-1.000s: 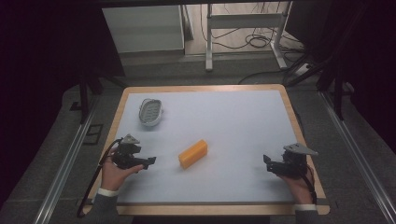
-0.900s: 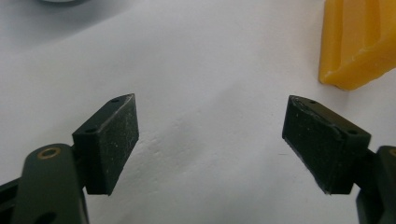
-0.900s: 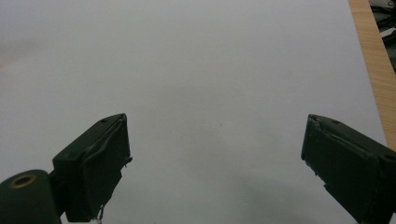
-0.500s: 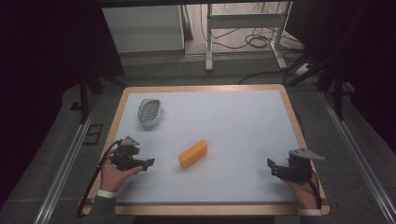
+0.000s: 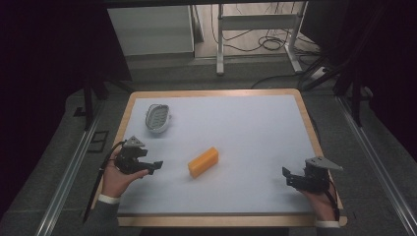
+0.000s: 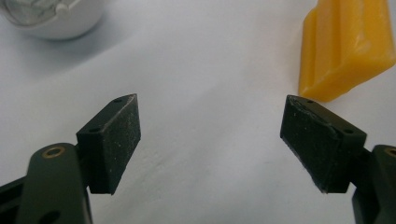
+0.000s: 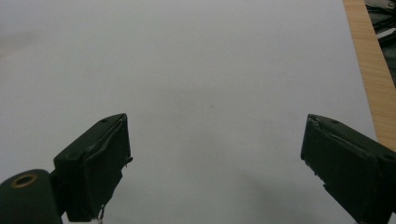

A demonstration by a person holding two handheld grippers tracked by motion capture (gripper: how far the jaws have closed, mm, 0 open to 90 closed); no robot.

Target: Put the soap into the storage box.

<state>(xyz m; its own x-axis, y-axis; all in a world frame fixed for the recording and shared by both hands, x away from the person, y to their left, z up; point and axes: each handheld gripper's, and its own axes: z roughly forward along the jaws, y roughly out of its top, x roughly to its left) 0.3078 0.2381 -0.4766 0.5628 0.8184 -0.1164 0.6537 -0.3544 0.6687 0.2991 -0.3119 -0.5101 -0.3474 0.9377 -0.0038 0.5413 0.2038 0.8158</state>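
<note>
Orange block (image 5: pixel 203 162) lies flat on the table (image 5: pixel 246 128), a bit left of the table's middle, long axis running diagonal, nothing touching it. In the left gripper view the block (image 6: pixel 346 46) sits past the tip of the right-hand jaw, close but apart from it.

Left claw (image 5: pixel 156 166) is just left of the block, near it with bare table between, held in the person's left hand (image 5: pixel 117 178). Jaws spread wide, released, nothing between them (image 6: pixel 210 140).

White oval dish (image 5: pixel 158 118) is behind and to the left of the block, well apart from it, near the table's left edge. Its rim (image 6: pixel 51 18) shows at the top left corner of the left gripper view.

Right claw (image 5: pixel 286 175) is far right of the block, well apart, near the table's front right corner, in the right hand (image 5: pixel 322 202). Jaws wide apart too, released, just bare table between them (image 7: pixel 215 158). Wooden table edge (image 7: pixel 369 65) runs along the right side of that view.
</note>
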